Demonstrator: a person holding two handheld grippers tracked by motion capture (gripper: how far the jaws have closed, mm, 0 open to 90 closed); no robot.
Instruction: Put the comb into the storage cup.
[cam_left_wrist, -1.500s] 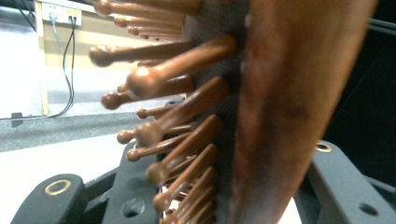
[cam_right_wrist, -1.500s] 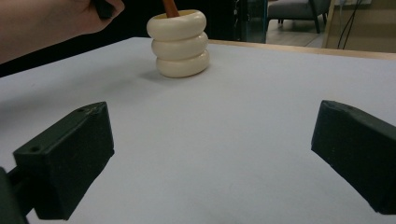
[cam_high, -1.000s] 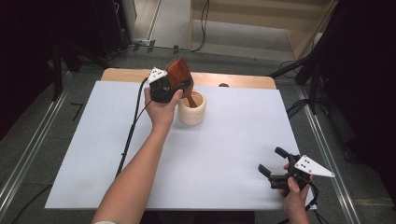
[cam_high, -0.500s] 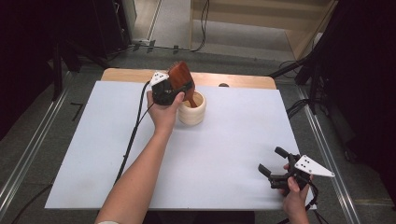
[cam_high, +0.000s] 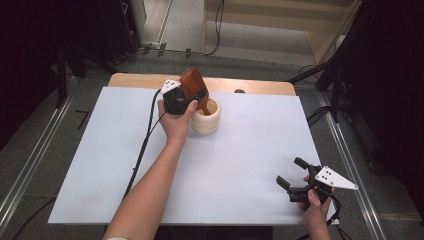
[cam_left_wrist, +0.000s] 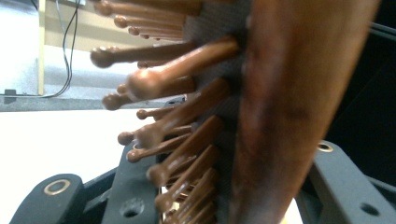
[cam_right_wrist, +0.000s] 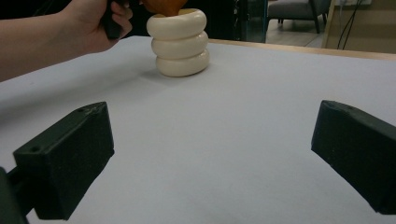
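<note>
1. The left gripper (cam_high: 186, 102), near the table's (cam_high: 250, 150) far edge, had its fingers closed on a wooden hairbrush (cam_high: 194, 86) (handle inside the cream holder (cam_high: 206, 119)).
2. The right gripper (cam_high: 293, 176), at the near right corner, had its fingers wide apart, holding nothing.

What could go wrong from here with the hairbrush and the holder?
The left tongs grip the wooden hairbrush by its head, tilted, handle down in the cream ribbed holder. Levering the handle might tip the unsteadied holder; the right tongs sit far off, open. The round bristles may let the brush slip.
</note>
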